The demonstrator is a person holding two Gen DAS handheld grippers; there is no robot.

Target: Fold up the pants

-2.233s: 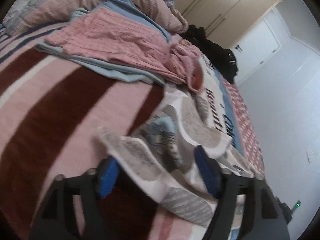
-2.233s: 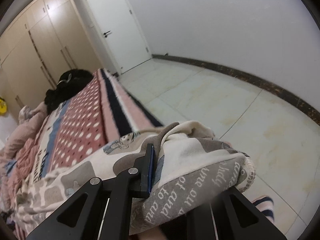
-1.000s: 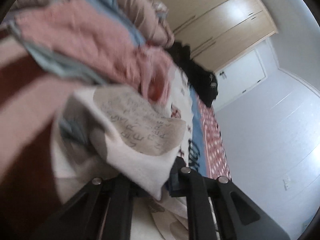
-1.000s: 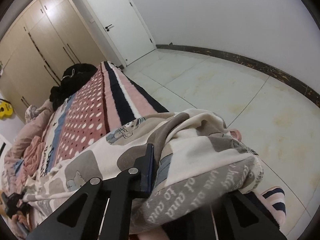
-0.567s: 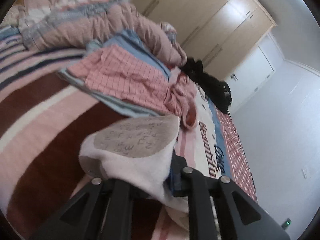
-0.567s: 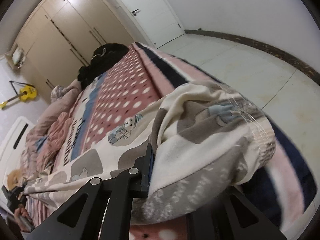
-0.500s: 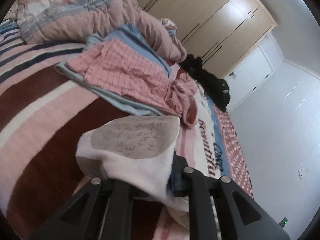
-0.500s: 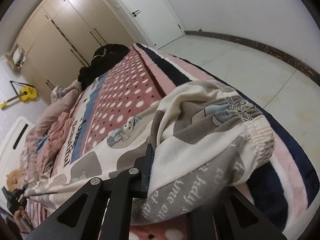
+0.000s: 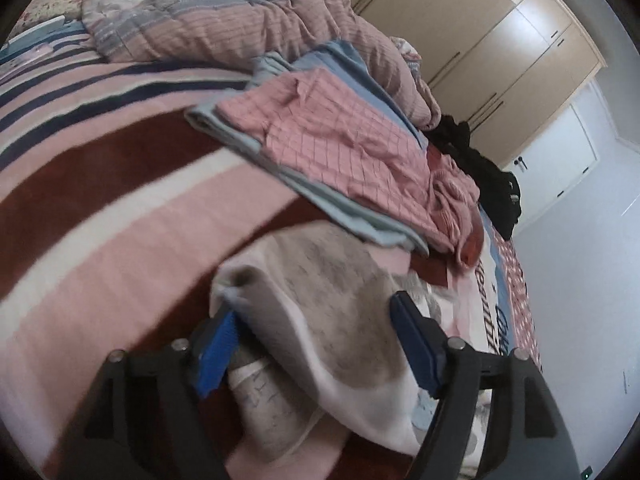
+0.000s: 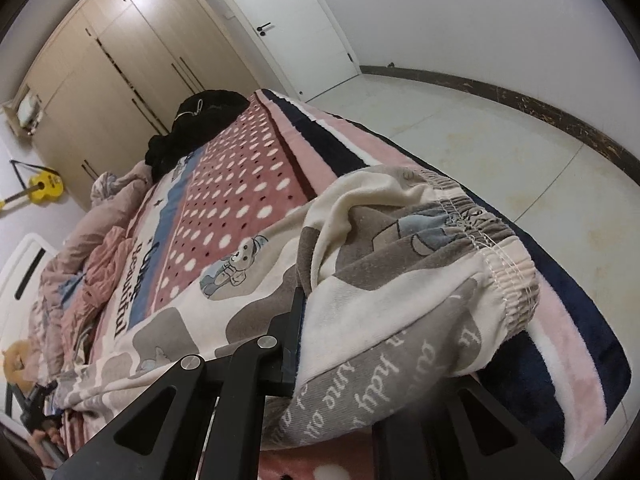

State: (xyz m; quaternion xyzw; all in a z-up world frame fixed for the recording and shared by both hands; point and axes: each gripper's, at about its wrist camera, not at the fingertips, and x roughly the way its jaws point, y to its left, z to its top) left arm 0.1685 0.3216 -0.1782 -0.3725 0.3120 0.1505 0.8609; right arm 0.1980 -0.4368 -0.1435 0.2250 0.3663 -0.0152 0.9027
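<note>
1. Left gripper (image 9: 312,340), blue pads parted after its jaws have just been opening, straddles a limp leg end of the cream-and-grey printed cotton pants (image 9: 320,320) without pinching it.
2. Right gripper (image 10: 344,344) is clamped on the pants' gathered elastic waistband (image 10: 508,276), bunched at the bed's edge.
3. The pants lie across a fuzzy pink striped and dotted fleece blanket (image 9: 100,240).
4. Beyond: a folded pink checked garment (image 9: 340,148), then a rumpled quilt (image 9: 240,16).

Black angular fingers (image 9: 460,364), silver screws, seemingly ribbed blue pads (image 9: 214,346)
</note>
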